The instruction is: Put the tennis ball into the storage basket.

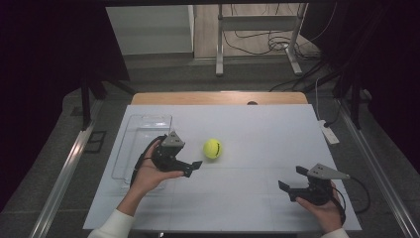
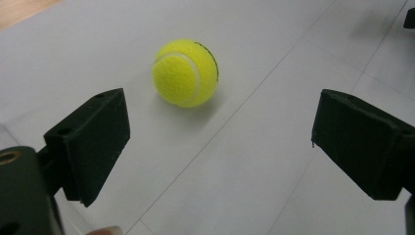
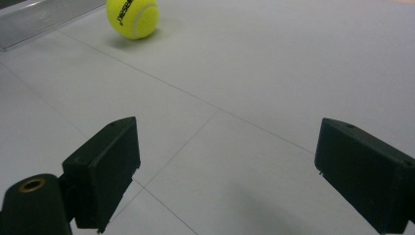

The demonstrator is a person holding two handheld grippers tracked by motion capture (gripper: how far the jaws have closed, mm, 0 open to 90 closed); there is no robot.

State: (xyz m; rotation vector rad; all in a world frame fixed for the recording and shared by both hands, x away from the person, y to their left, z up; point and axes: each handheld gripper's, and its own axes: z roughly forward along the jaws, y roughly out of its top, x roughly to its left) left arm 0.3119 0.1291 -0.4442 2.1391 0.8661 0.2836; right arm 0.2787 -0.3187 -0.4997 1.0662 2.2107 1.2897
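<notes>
Yellow tennis ball (image 1: 212,148) sits free on the tabletop (image 1: 257,134) just ahead of our left gripper (image 1: 194,167), jaws spread wide and empty, while our right gripper (image 1: 292,184), also released, sits well apart.

Tennis ball (image 2: 185,72), just ahead of the left gripper (image 2: 220,142): fuzzy yellow felt, smooth pale seam. Gripper jaws: matt black plastic, faintly ridged. Table cover (image 1: 257,144) under the jaws: smooth, matt white sheet. Tray (image 1: 143,130) behind the left gripper: clear glossy plastic. Table edge (image 1: 218,97), far side: pale wood.
</notes>
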